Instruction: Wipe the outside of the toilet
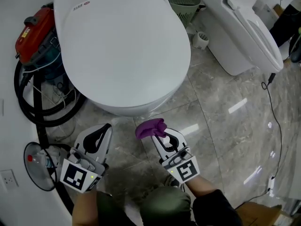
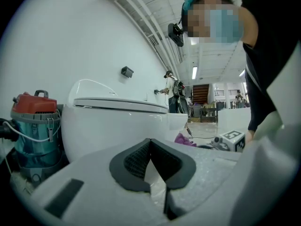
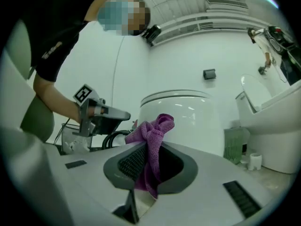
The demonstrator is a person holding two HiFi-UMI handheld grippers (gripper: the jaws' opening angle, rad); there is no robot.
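Jaws of my right gripper (image 1: pixel 159 136) clamped on bunched purple microfibre cloth (image 1: pixel 150 128). Cloth sticks out past tips, just short of near front of white rounded ceramic toilet (image 1: pixel 122 46), lid down; contact unclear. Jaws of my left gripper (image 1: pixel 105 128) pressed together, nothing between, held low beside right one, also near bowl front. Left of toilet: red-and-teal vacuum cleaner (image 1: pixel 36 32). Far right: second white toilet (image 1: pixel 244 27).

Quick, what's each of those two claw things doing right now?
Left gripper: closed, holding nothing.
Right gripper: closed on a purple cloth.
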